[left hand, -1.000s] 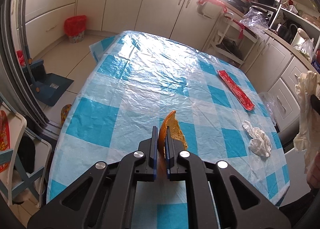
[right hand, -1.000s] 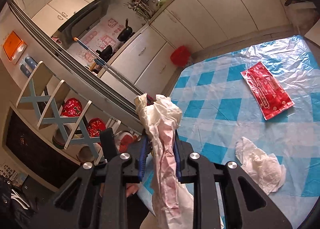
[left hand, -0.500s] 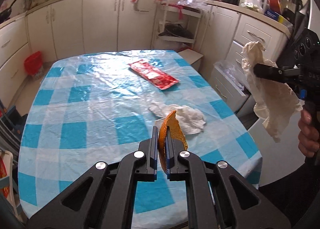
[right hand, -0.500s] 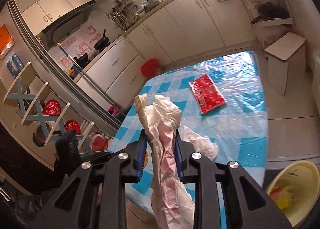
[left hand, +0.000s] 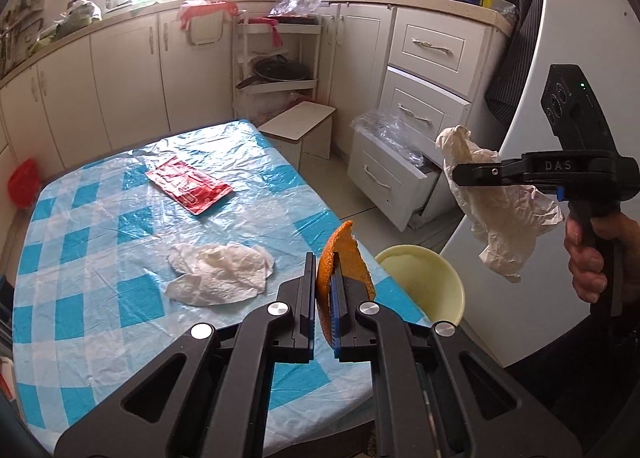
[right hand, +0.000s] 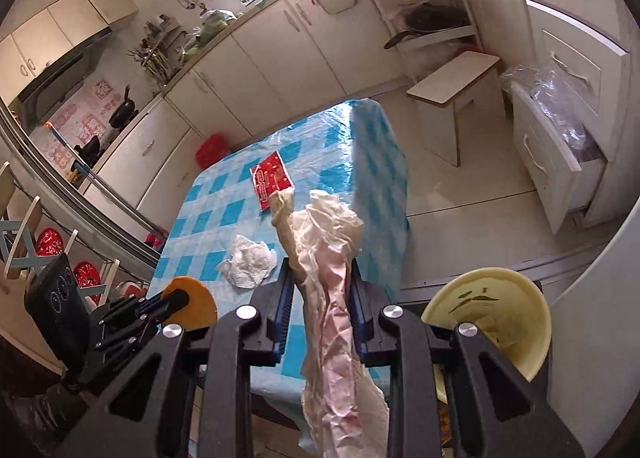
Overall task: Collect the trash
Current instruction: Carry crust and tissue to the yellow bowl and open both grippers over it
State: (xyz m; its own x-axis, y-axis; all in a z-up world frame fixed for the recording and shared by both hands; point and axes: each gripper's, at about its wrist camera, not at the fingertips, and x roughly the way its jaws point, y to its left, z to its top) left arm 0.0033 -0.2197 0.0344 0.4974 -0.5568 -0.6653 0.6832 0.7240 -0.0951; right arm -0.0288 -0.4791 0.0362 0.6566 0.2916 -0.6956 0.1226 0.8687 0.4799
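Observation:
My left gripper [left hand: 324, 270] is shut on a curved piece of orange peel [left hand: 348, 254], held above the near right corner of the blue checked table [left hand: 100, 258]. My right gripper [right hand: 320, 278] is shut on a long crumpled, pink-stained paper wrapper [right hand: 324, 322] that hangs below its jaws; in the left wrist view that gripper [left hand: 460, 173] and the wrapper [left hand: 504, 234] hang right of the table. A pale yellow bin [left hand: 424, 278] [right hand: 492, 318] stands on the floor below both. A crumpled white tissue [left hand: 220, 274] [right hand: 248, 262] and a red wrapper [left hand: 188, 185] [right hand: 272, 177] lie on the table.
A person's hand [left hand: 592, 258] grips the right tool's handle. A white fridge [left hand: 520, 177] stands at the right, an open drawer [left hand: 392, 177] holding clear plastic and a small stool [left hand: 300, 121] beyond the table. A small red bin [left hand: 22, 181] sits on the floor by the cabinets.
Both grippers have swung to the right across the table toward its right edge, each still holding its piece. The yellow bin has come into both views.

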